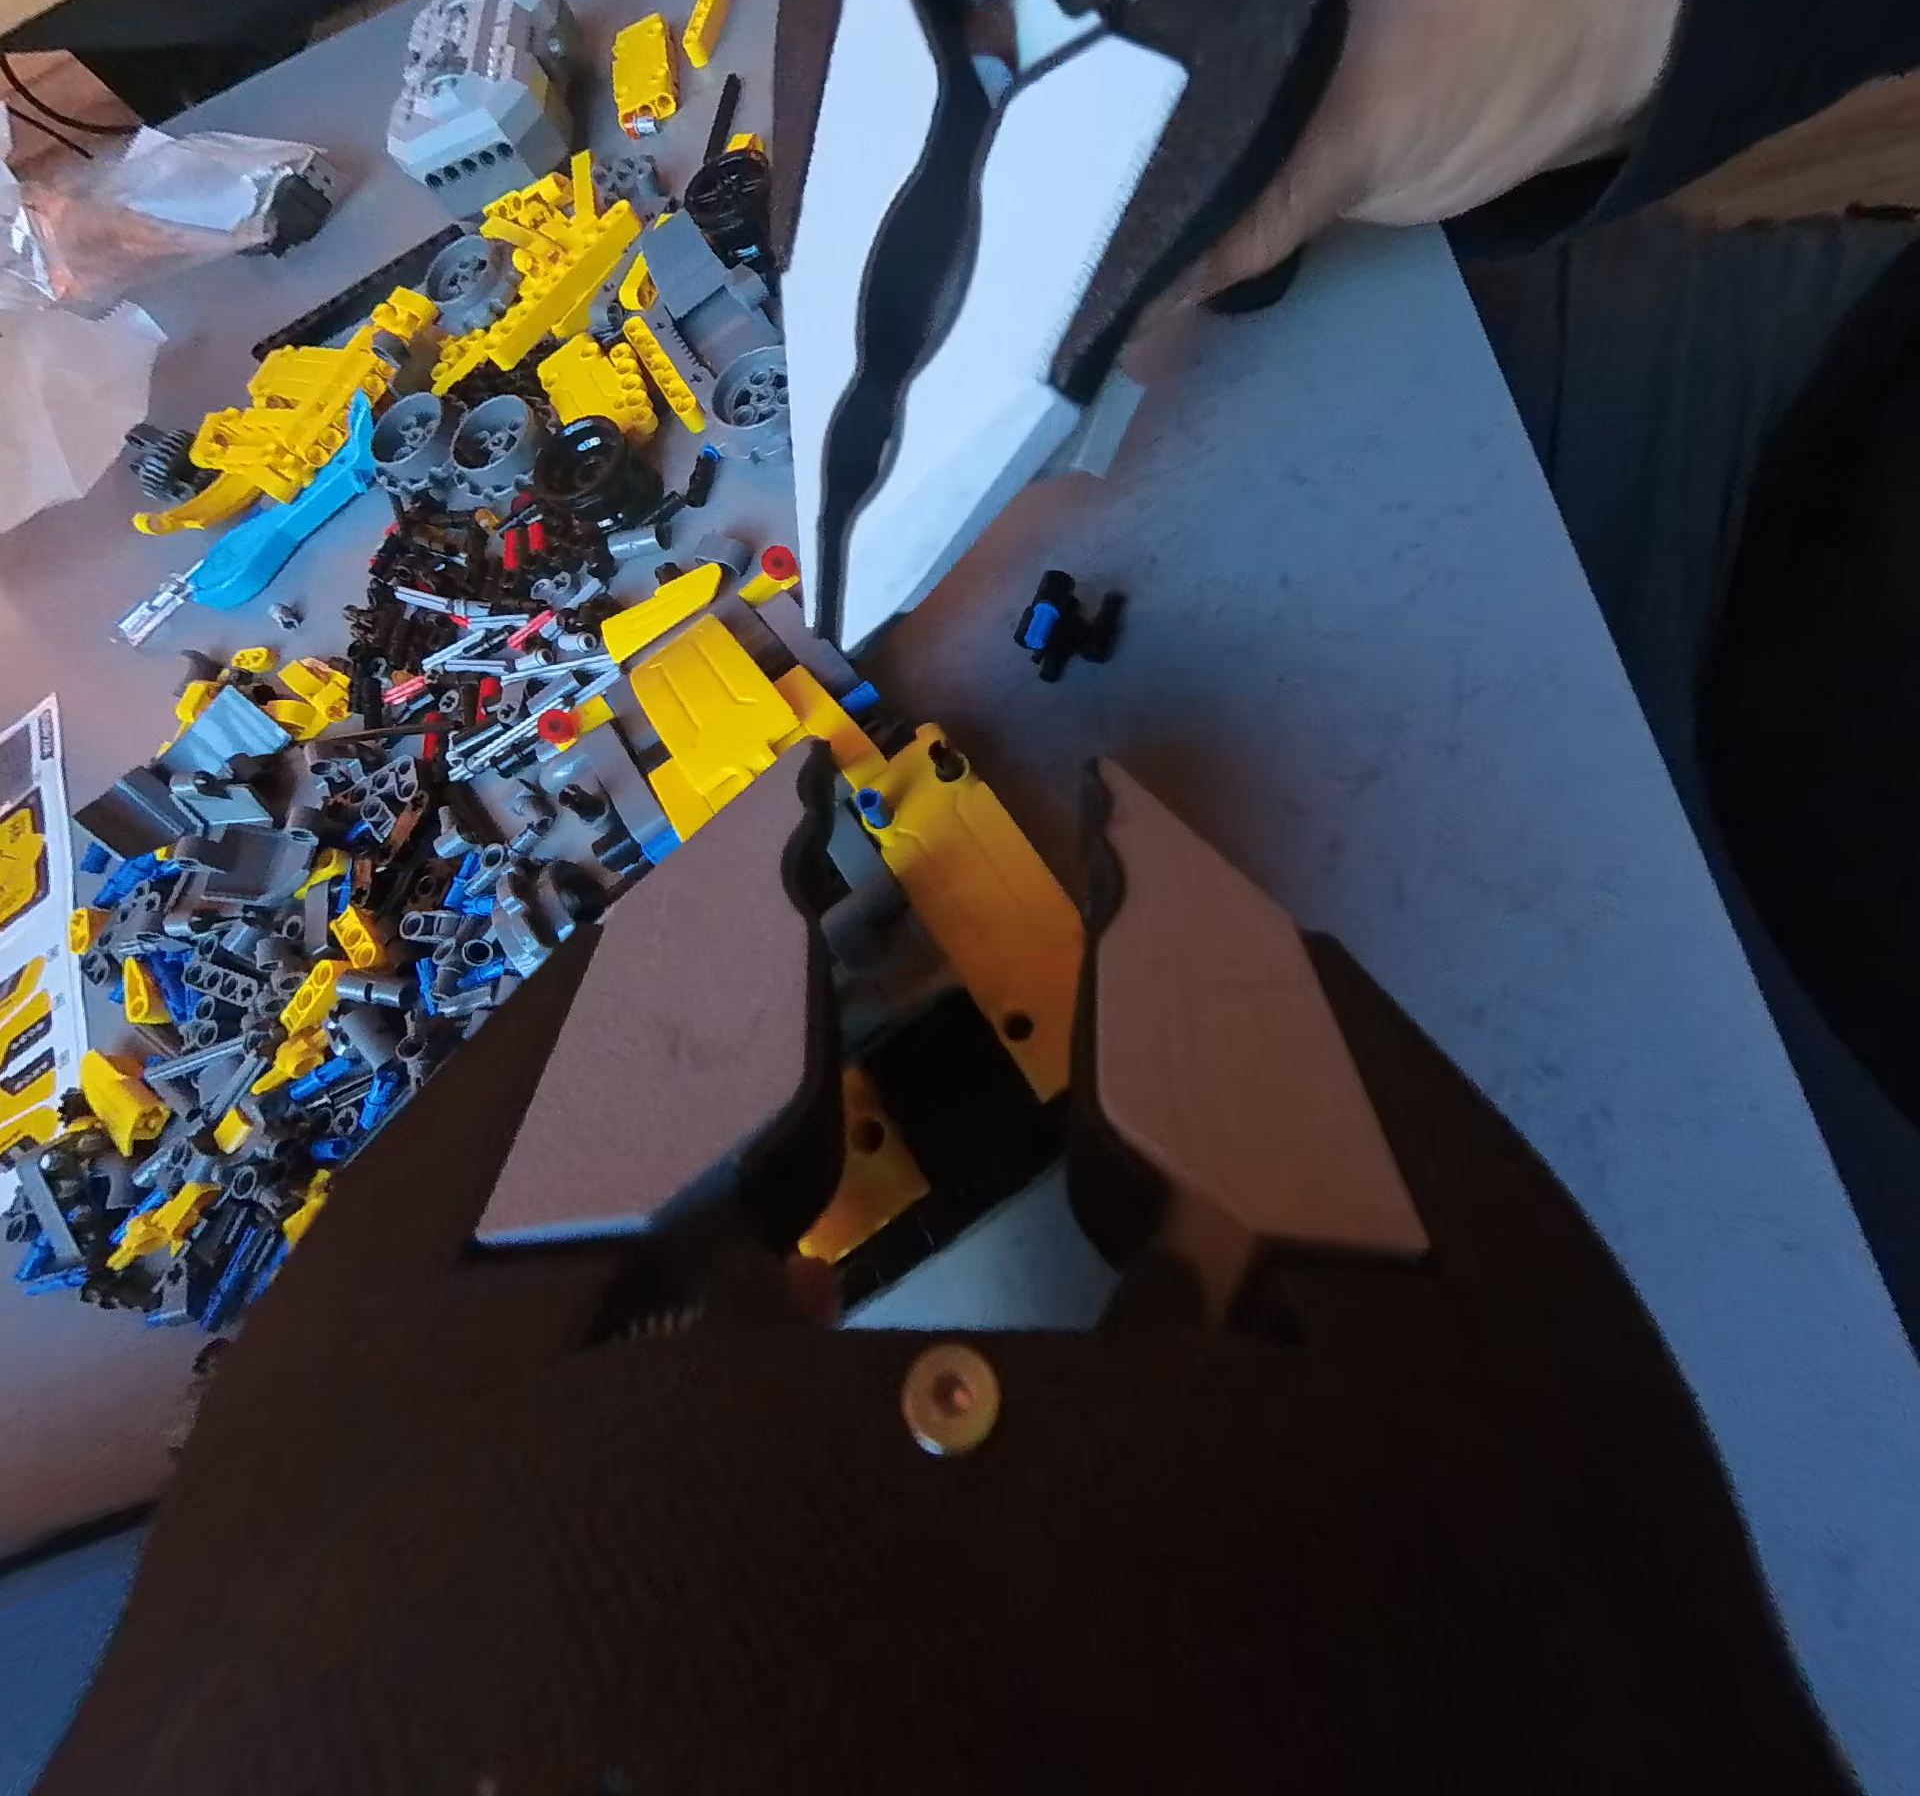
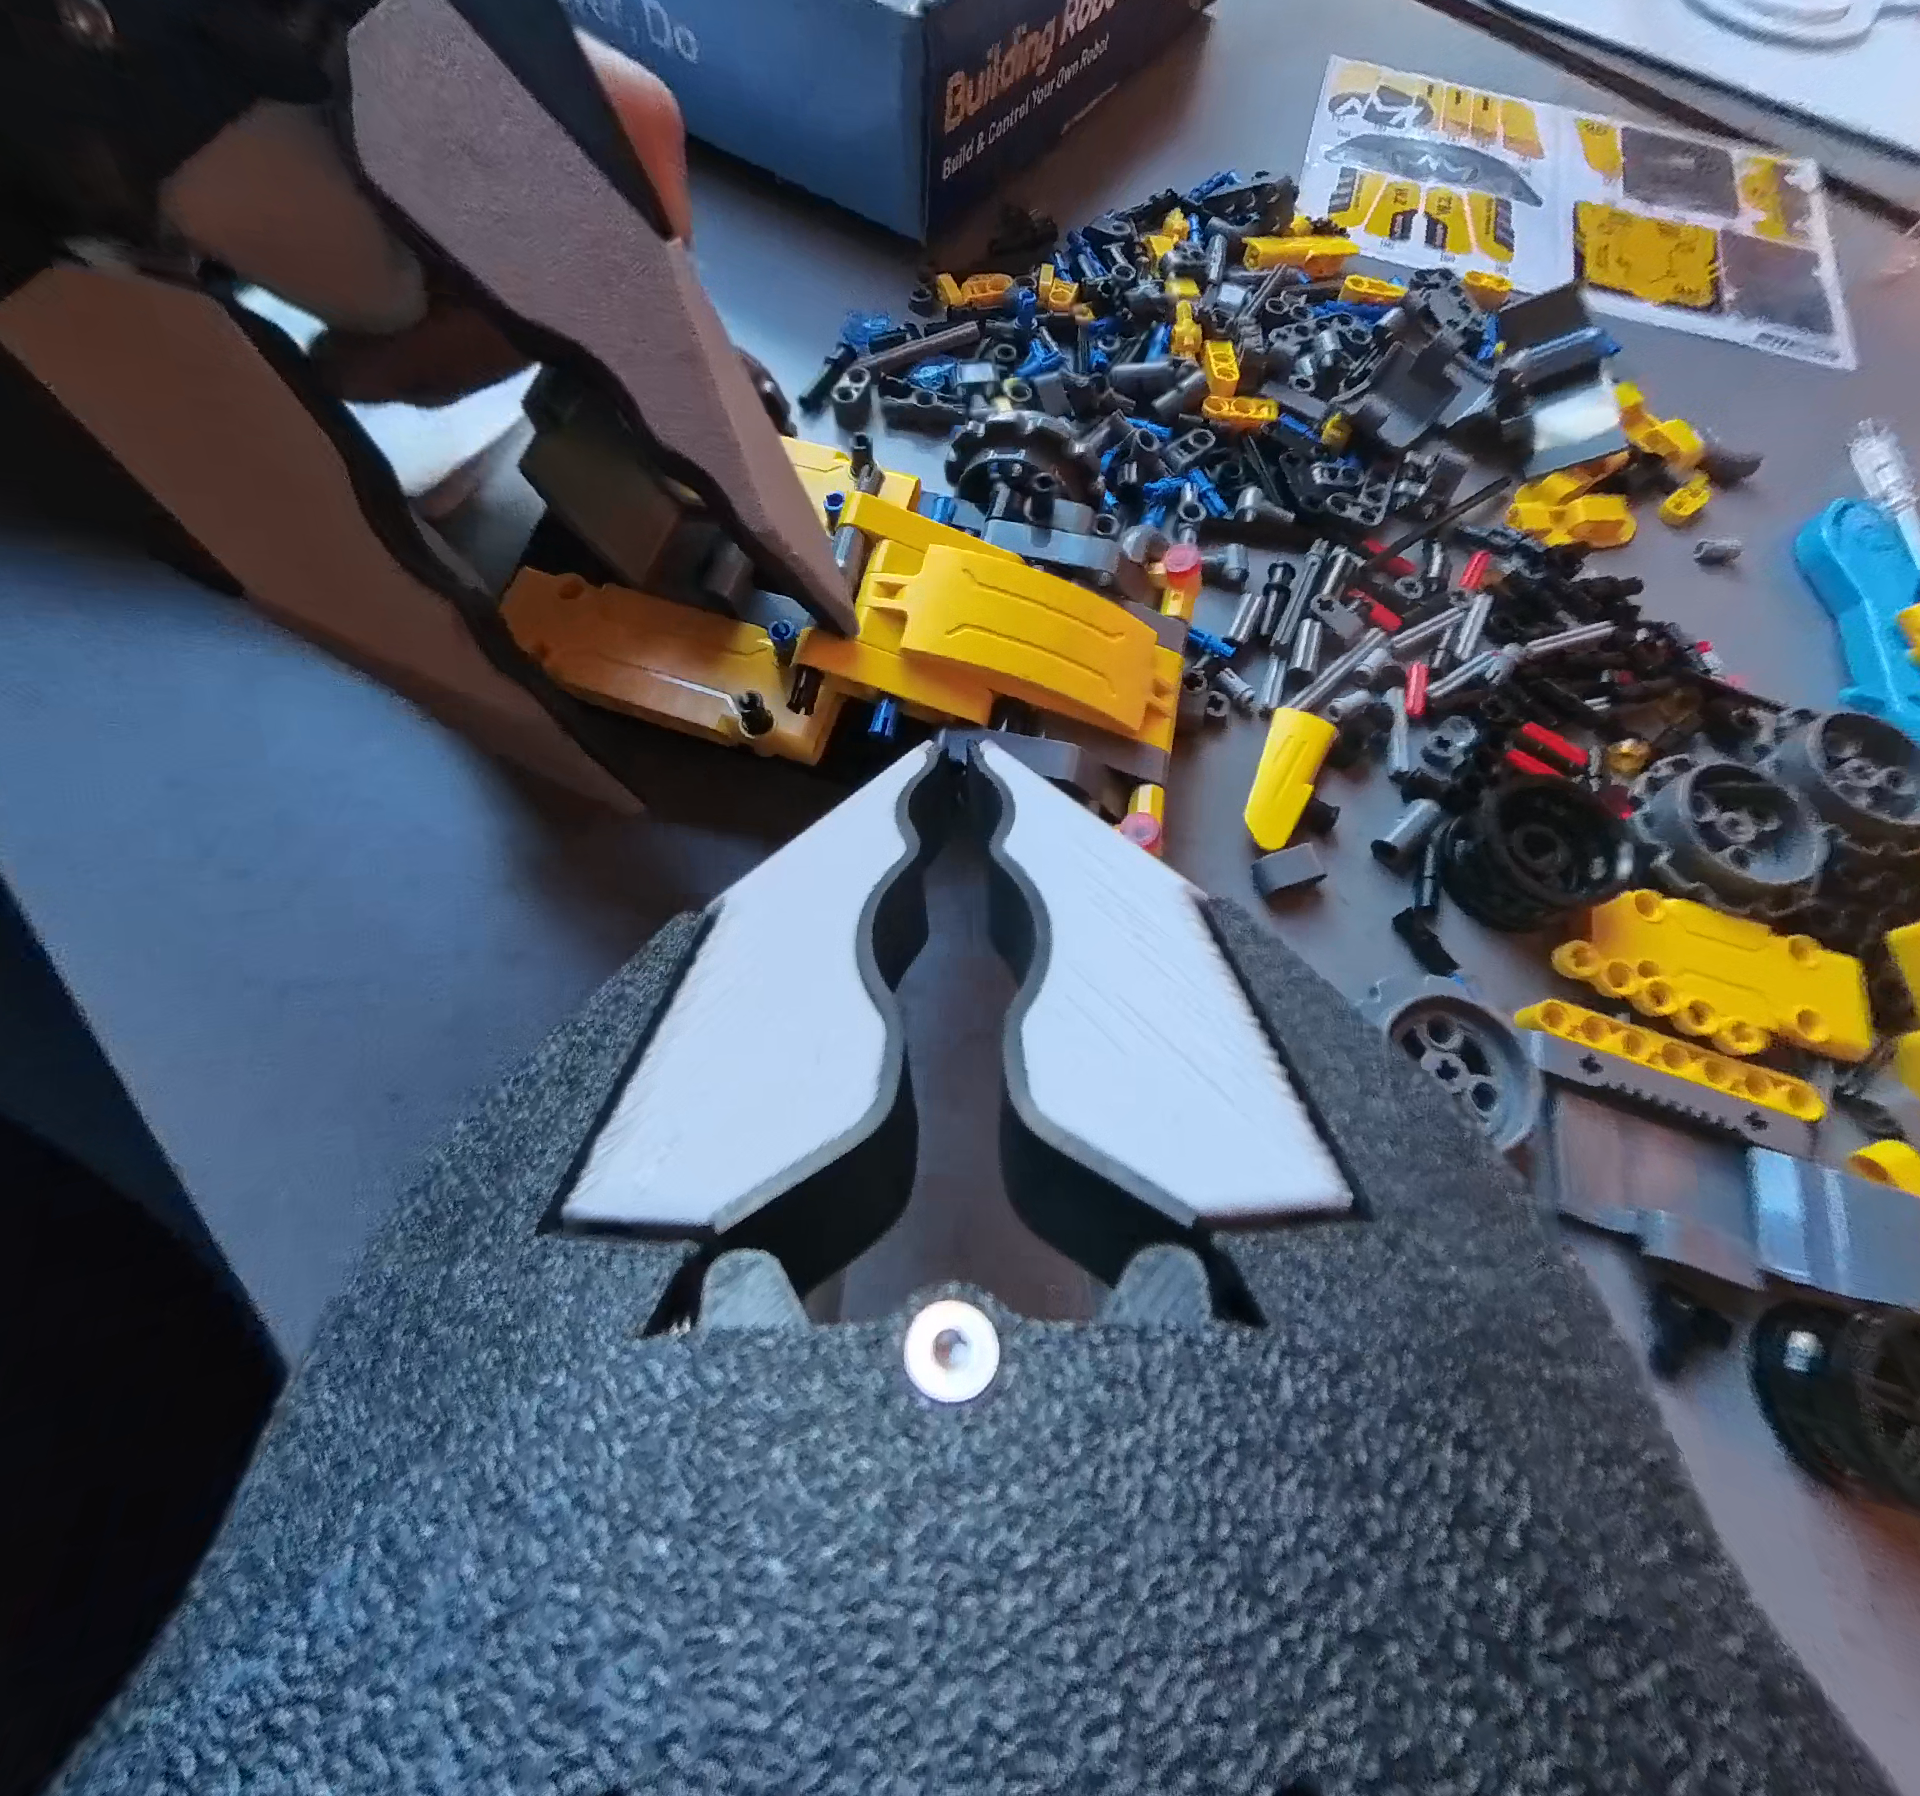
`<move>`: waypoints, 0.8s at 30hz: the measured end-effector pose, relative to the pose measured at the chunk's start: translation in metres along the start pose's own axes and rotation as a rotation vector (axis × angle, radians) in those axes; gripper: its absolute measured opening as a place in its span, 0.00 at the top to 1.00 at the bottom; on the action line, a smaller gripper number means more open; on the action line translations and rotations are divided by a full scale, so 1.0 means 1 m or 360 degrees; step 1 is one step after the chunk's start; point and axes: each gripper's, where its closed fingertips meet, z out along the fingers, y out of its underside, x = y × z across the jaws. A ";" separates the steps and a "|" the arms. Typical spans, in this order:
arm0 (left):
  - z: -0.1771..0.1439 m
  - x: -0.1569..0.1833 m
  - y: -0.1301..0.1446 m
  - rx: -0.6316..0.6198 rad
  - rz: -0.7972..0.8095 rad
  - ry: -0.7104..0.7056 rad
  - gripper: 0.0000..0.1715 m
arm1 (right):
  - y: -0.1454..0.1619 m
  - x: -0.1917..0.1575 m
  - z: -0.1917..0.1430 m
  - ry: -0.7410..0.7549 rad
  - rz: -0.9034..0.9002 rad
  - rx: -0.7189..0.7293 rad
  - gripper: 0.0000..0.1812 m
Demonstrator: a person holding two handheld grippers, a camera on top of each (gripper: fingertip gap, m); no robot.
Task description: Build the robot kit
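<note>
A yellow and grey brick-built assembly [image 1: 977, 873] lies on the grey table [image 1: 1299, 707]. My left gripper [image 1: 956, 780], with brown fingers, is shut on it across its width. The right wrist view shows the assembly [image 2: 1018, 634] held in that gripper [image 2: 727, 707]. My right gripper [image 2: 954, 749], with white fingers, is shut. Its tips press against the assembly's near edge, and a small black pin seems pinched between them. It also shows in the left wrist view [image 1: 842, 640], coming down from the top onto the assembly.
A large pile of loose yellow, black, grey and blue pieces [image 2: 1299, 396] lies beyond the assembly, with wheels [image 2: 1714, 811] and a light blue tool [image 2: 1860, 603]. A dark blue box [image 2: 935, 84] and a sticker sheet [image 2: 1579, 219] stand behind. A small black-and-blue connector [image 1: 1070, 624] lies alone. My right fingertips sit around 4 cm from my left ones. My left tips are roughly 4 cm from the small black-and-blue connector [image 1: 1070, 624].
</note>
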 end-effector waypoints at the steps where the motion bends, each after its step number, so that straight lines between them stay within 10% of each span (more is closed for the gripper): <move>1: 0.000 0.000 0.000 0.0003 -0.0006 -0.0002 0.74 | 0.000 0.000 0.000 0.0049 -0.0065 -0.0005 0.98; 11: 0.000 0.000 -0.001 0.0023 -0.0040 0.0002 0.74 | 0.003 0.004 0.001 0.0244 -0.0423 -0.0072 0.97; 24: 0.001 -0.003 0.002 -0.0019 -0.0062 0.0008 0.75 | 0.001 0.008 0.003 0.0125 -0.0171 -0.0030 0.98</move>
